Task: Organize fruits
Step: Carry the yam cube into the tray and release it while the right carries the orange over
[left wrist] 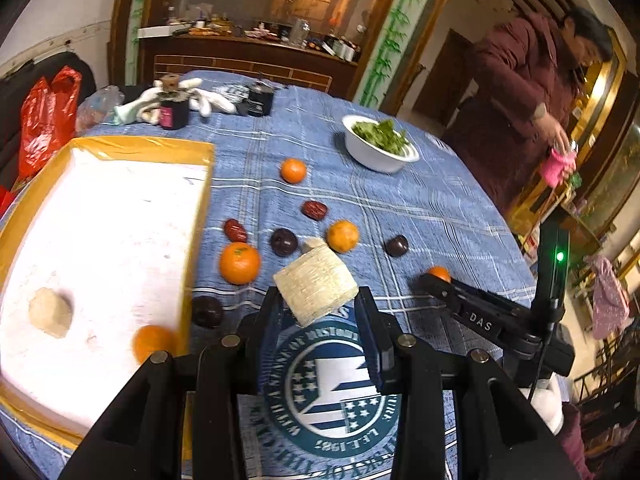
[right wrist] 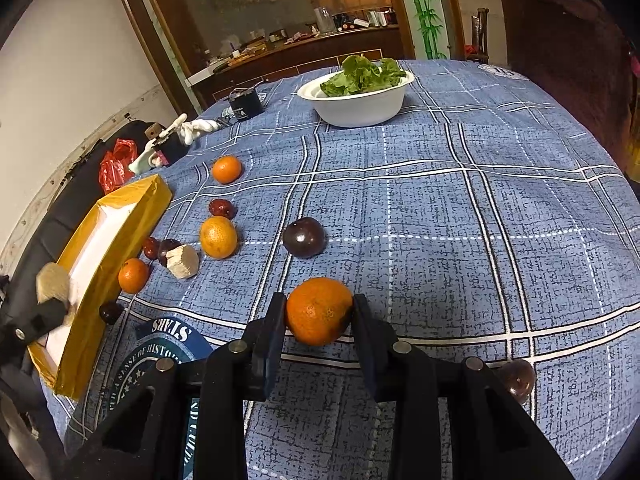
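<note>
Two tongs mid-sort: left tongs (left wrist: 320,300) pinching a pale fibrous chunk (left wrist: 316,286); right tongs (right wrist: 318,312) pinching an orange (right wrist: 319,311); next likely calls for carrying both to the yellow-rimmed tray (left wrist: 140,144) beside the left tongs.

Blue tablecloth (right wrist: 460,208) with white-and-dark plaid lines and a teal-and-white round crest print (left wrist: 332,392); both black grippers, the left gripper (left wrist: 318,308) on a pale cream sugarcane chunk (left wrist: 316,288), the right gripper (right wrist: 318,314) on a bright orange tangerine (right wrist: 319,311). Loose fruit: more orange tangerines (right wrist: 218,237), dark purple plums (right wrist: 304,237), brownish-red jujubes (left wrist: 314,209). Yellow-taped box (left wrist: 120,148) with white inside, white bowl (right wrist: 360,108) of green leaves (right wrist: 362,74), red plastic bag (left wrist: 46,118), bystander's maroon coat (left wrist: 516,92).
</note>
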Demonstrator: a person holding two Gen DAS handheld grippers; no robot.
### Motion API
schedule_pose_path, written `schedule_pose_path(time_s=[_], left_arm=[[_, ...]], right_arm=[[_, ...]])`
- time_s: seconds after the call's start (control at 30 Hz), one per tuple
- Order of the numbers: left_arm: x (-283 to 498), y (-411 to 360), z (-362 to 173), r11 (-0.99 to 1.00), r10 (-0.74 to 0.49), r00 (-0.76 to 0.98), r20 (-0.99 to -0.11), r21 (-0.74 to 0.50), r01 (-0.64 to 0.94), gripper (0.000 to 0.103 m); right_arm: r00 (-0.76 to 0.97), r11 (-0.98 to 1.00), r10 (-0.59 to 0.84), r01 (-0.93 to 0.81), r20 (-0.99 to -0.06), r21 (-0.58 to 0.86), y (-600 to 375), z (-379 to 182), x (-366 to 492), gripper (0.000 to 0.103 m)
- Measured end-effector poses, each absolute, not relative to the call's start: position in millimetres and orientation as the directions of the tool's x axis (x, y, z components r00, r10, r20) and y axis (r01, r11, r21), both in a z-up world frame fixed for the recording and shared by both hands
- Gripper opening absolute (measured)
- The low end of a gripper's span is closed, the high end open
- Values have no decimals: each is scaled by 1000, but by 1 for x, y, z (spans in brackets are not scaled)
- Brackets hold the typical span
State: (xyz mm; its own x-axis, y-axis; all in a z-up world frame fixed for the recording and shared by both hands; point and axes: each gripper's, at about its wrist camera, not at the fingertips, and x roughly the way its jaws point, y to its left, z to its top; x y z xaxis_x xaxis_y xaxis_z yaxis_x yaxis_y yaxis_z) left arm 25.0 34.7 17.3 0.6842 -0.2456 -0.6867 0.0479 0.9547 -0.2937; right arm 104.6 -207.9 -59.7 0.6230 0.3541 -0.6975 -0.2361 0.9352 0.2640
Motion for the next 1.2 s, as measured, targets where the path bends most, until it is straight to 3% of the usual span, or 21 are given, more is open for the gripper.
schedule_pose_path(time_s=[0.3, 0.63, 1.2], left_arm=[[5, 109, 21, 945, -167, 719, -675, -316, -78, 36], [-13, 184, 16, 922, -7, 733, -681, -289, -259, 36], [-7, 200, 14, 920, 76, 707, -703, -223, -321, 36]], right_arm=[[664, 955, 295, -233, -687, 185, -196, -50, 87, 35], [660, 922, 377, -331, -649, 199, -157, -27, 52, 36], [611, 849, 522, -438, -595, 296, -130, -6, 37, 36]])
